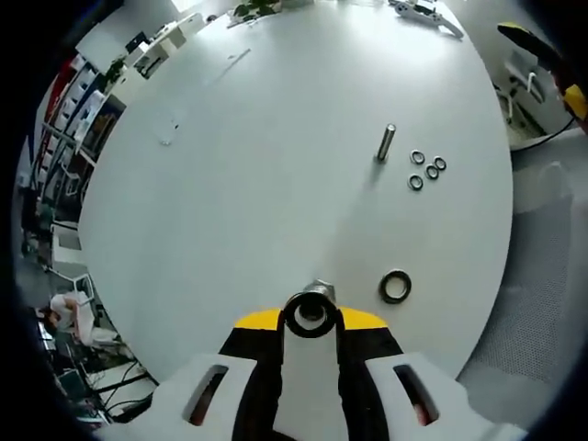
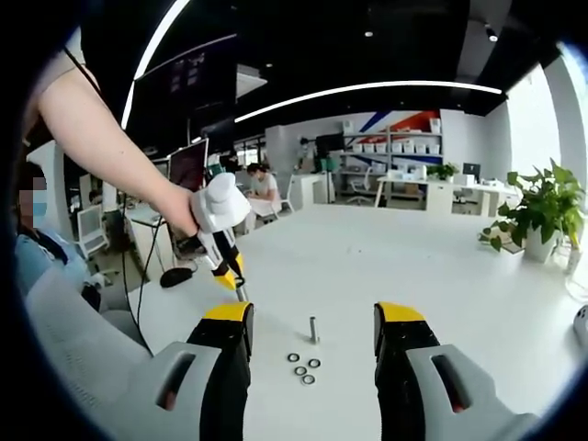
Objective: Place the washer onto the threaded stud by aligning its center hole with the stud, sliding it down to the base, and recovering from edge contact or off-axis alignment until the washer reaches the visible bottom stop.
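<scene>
- Four small washers (image 1: 426,169) lie clustered just beside the upright stud (image 1: 387,142), mid-table (image 1: 230,202), edges well away.
- Left gripper (image 1: 310,317) clenched on a washer (image 1: 310,314); another ring (image 1: 395,286) lies nearby.
- Right gripper (image 2: 312,326) hangs released, jaws spread.

Bright, even overhead light, soft faint shadows, sharp centres, strong fisheye warping toward edges.

The table (image 1: 276,165) ahead of the left gripper (image 1: 311,317) is plain white; that gripper's jaws are black with yellow tips and white bodies; the washer (image 1: 311,312) between them is black-rimmed, as is the ring (image 1: 395,286) to its right; the stud (image 1: 387,142) further ahead is grey metal; the right gripper (image 2: 312,322) shows the same black, yellow and white; a green plant (image 2: 537,207) stands far right
</scene>
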A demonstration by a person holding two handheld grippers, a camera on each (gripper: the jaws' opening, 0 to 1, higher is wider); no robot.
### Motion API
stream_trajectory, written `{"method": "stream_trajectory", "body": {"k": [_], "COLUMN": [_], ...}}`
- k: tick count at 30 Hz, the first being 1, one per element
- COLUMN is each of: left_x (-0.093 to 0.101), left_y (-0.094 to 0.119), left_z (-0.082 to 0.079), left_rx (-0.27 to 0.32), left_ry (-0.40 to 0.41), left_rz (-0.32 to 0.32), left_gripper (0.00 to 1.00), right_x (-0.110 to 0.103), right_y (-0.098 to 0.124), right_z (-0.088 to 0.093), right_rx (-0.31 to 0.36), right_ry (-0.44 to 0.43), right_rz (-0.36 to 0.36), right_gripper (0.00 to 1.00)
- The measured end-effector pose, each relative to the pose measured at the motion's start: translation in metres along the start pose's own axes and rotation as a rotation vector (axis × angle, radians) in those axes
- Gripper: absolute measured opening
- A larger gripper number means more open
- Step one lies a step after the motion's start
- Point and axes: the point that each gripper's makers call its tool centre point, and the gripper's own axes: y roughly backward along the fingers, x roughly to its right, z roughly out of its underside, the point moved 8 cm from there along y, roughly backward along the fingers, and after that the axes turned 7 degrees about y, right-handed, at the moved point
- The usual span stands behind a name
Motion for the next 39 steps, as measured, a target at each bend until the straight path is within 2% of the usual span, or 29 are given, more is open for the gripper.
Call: {"method": "stream_trajectory", "body": {"k": [29, 39], "left_x": [0.0025, 0.003], "left_y": [-0.0061, -0.0084], "left_z": [-0.0035, -0.0008], "left_rx": [-0.028, -0.03], "left_ry": [-0.035, -0.018], "left_rz": [-0.019, -0.017], "left_gripper": [0.21, 0.21], "right_x": [0.0, 0.0008], "right_y": [0.0001, 0.0002], "right_z": [0.0002, 0.0], "right_rx": [-0.002, 0.0], "right_ry": [0.0, -0.001], "right_rz": [0.001, 0.003], "right_gripper": [0.55, 0.55]}}
